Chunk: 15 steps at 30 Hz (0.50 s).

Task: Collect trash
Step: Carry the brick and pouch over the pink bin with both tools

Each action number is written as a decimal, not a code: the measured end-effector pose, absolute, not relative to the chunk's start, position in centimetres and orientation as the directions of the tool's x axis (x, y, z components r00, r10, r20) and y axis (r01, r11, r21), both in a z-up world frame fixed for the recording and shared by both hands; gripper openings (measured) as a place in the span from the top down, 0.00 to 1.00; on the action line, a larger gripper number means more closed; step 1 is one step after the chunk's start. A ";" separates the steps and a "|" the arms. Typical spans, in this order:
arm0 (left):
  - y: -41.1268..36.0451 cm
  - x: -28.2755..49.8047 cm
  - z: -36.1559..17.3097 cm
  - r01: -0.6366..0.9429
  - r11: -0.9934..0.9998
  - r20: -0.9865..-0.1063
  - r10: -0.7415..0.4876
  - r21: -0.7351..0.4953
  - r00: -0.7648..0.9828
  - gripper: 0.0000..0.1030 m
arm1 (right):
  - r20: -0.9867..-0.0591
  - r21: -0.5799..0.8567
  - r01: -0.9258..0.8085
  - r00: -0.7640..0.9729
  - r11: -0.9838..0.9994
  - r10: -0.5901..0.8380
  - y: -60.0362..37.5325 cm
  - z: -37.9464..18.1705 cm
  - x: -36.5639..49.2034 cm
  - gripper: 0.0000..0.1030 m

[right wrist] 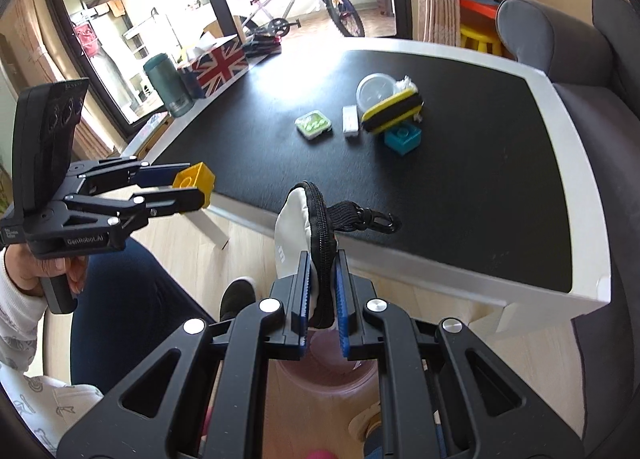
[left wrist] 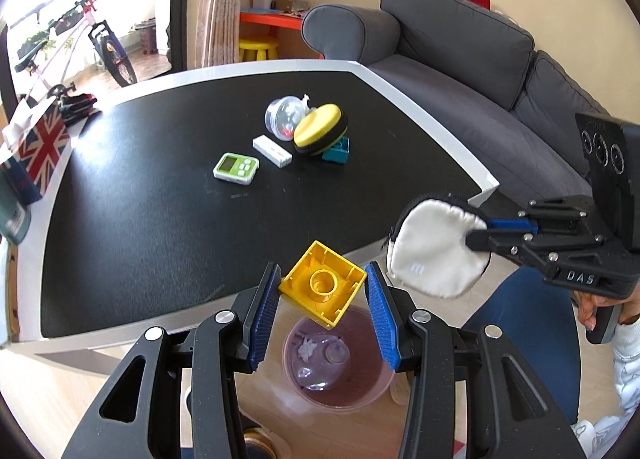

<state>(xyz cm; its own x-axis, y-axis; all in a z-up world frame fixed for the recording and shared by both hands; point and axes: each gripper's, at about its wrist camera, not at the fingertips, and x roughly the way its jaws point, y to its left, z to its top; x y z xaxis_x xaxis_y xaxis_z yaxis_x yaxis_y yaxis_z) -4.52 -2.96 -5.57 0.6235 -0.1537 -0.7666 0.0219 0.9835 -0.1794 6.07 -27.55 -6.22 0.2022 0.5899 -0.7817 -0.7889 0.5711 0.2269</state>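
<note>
My left gripper (left wrist: 322,273) is shut on a yellow toy brick (left wrist: 320,287), hollow side toward the camera, just past the table's near edge. Below it on the floor stands a pink translucent bin (left wrist: 360,391) with clear plastic scraps inside. My right gripper (right wrist: 322,259) is shut on a white pouch (right wrist: 290,227) with a black zipper and clip strap, above the same bin (right wrist: 320,371). In the left wrist view the pouch (left wrist: 432,255) hangs to the brick's right. On the black table (left wrist: 160,219) remain a clear plastic tub (left wrist: 282,115), a yellow-black sponge (left wrist: 320,131), a teal brick (left wrist: 338,151), a white box (left wrist: 272,151) and a green timer (left wrist: 236,167).
A grey sofa (left wrist: 480,59) runs along the table's right side. A Union Jack tissue box (left wrist: 40,147) and a dark green flask (right wrist: 166,83) stand at the table's left edge. A person's blue-clad leg (left wrist: 520,319) is beside the bin. A bicycle (left wrist: 100,31) stands by the window.
</note>
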 end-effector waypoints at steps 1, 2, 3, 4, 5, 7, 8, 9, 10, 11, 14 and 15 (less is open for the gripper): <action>-3.1 -4.6 -5.6 0.023 0.983 -0.768 -0.154 -0.180 0.622 0.58 | -0.784 0.231 -0.789 0.196 0.569 0.589 -27.5 -6.4 5.9 0.89; -3.1 -4.7 -5.7 0.025 0.983 -0.770 -0.157 -0.180 0.619 0.58 | -0.786 0.236 -0.790 0.188 0.566 0.590 -27.5 -6.6 5.7 0.89; -3.1 -4.7 -5.8 0.026 0.984 -0.771 -0.157 -0.179 0.617 0.58 | -0.786 0.242 -0.793 0.178 0.560 0.592 -27.5 -6.7 5.5 0.89; -3.1 -4.8 -5.8 0.026 0.983 -0.771 -0.157 -0.179 0.617 0.58 | -0.786 0.246 -0.796 0.170 0.553 0.594 -27.4 -6.7 5.4 0.89; -3.2 -4.8 -5.8 0.026 0.983 -0.770 -0.157 -0.180 0.618 0.58 | -0.786 0.247 -0.799 0.166 0.548 0.596 -27.4 -6.6 5.2 0.86; -3.2 -4.8 -5.7 0.029 0.983 -0.769 -0.158 -0.179 0.620 0.58 | -0.785 0.252 -0.799 0.161 0.545 0.598 -27.3 -6.4 5.3 0.85; -3.3 -4.9 -5.7 0.031 0.983 -0.768 -0.159 -0.179 0.620 0.58 | -0.786 0.247 -0.798 0.166 0.550 0.595 -27.2 -6.4 5.4 0.73; -3.3 -4.9 -5.7 0.032 0.983 -0.768 -0.160 -0.179 0.621 0.58 | -0.786 0.242 -0.795 0.175 0.556 0.593 -27.3 -6.4 5.5 0.61; -3.3 -4.9 -5.7 0.034 0.983 -0.768 -0.161 -0.179 0.620 0.58 | -0.782 0.243 -0.790 0.184 0.563 0.596 -27.4 -6.3 5.6 0.36; -3.3 -4.9 -5.7 0.035 0.983 -0.768 -0.163 -0.180 0.620 0.58 | -0.773 0.251 -0.786 0.189 0.565 0.605 -27.5 -6.2 5.7 0.23; -3.4 -4.9 -5.7 0.040 0.983 -0.770 -0.167 -0.182 0.616 0.58 | -0.764 0.252 -0.770 0.214 0.586 0.609 -27.8 -5.9 6.0 0.16; -3.4 -4.9 -5.7 0.041 0.982 -0.771 -0.170 -0.184 0.614 0.58 | -0.763 0.251 -0.765 0.220 0.592 0.607 -27.9 -5.9 6.2 0.15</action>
<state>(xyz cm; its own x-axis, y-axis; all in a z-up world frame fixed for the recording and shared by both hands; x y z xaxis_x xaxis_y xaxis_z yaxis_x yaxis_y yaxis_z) -4.90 -3.43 -5.73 0.6136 -0.1699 -0.7711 0.0412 0.9821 -0.1836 6.17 -27.90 -5.88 0.2196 0.6074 -0.7634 -0.7655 0.5924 0.2512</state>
